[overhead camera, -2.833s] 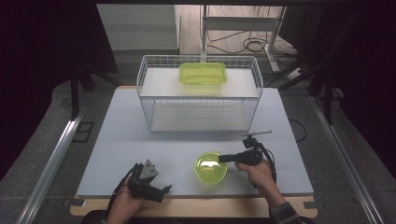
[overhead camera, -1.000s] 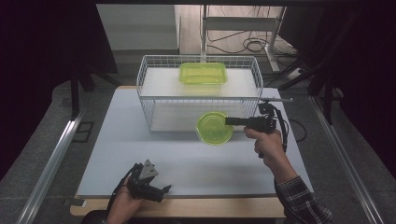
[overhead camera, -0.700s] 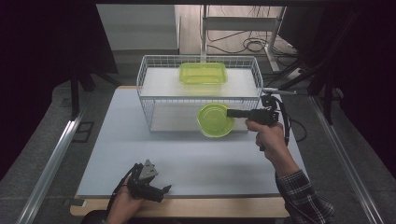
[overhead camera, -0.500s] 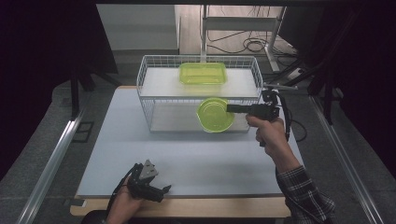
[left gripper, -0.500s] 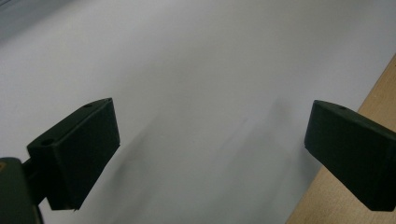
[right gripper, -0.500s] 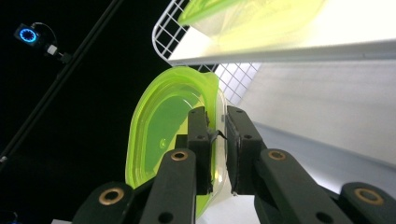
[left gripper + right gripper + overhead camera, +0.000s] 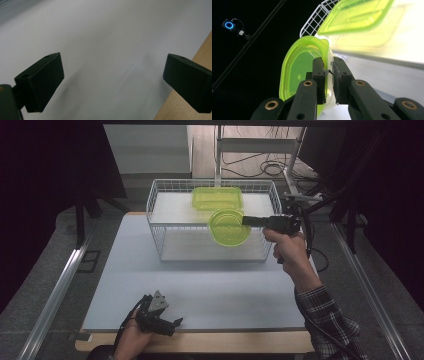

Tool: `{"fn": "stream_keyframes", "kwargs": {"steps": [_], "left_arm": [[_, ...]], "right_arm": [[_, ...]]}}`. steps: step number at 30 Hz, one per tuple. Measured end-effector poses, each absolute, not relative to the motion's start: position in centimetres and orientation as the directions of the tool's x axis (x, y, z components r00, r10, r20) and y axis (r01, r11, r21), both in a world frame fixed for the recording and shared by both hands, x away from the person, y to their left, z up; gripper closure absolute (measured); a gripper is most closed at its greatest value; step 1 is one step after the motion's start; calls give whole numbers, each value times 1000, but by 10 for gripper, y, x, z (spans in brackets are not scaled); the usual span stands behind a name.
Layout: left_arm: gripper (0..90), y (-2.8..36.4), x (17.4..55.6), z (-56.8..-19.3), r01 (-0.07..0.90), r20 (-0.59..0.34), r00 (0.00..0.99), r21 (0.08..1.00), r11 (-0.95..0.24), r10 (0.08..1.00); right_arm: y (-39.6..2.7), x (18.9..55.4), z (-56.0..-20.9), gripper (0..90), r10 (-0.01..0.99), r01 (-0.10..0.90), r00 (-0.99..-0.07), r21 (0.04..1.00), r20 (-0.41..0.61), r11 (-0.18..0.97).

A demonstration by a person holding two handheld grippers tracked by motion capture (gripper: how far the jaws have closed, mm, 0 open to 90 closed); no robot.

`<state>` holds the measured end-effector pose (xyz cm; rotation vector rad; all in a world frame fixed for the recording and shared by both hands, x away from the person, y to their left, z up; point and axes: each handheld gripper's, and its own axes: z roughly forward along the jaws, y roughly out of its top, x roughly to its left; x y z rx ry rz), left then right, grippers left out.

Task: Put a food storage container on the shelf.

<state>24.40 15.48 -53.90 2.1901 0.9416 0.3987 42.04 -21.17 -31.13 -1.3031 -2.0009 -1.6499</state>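
High view first, from the near edge: the left gripper [image 7: 159,316] rests low on the white table [image 7: 125,270], close to the person. Its jaws stand wide apart with nothing between them, as the left gripper view shows too.

Farther out, the right gripper [image 7: 248,221] is up in the air by the near side of the wire basket [image 7: 155,202]. Its jaws are pinched tight on the rim of the round green container [image 7: 229,227]. In the right gripper view the two black pads squeeze the thin edge of that container [image 7: 297,67], one pad inside and one outside.

It looks like thin, see-through plastic, so it is probably very light and a bit bendy. It looks smooth, so it could slip or swing if it is moved too fast. The rim is likely the best place to hold it, because the sides are too wide.

At the back of the basket sits a green box [image 7: 217,198] with its lid on.
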Motion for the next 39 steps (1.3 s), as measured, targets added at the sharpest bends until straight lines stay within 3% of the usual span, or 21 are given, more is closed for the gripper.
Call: {"fn": "stream_keyframes", "kwargs": {"steps": [17, 39], "left_arm": [[31, 156, 244, -538, 513, -3, 684, 713, -478, 730], [34, 156, 244, -539, 511, -1, 686, 713, -481, 728]], "right_arm": [[-200, 444, -274, 806, 529, 703, -574, 707, 625, -73], [-172, 478, -255, 805, 611, 677, -534, 729, 584, -105]]}}
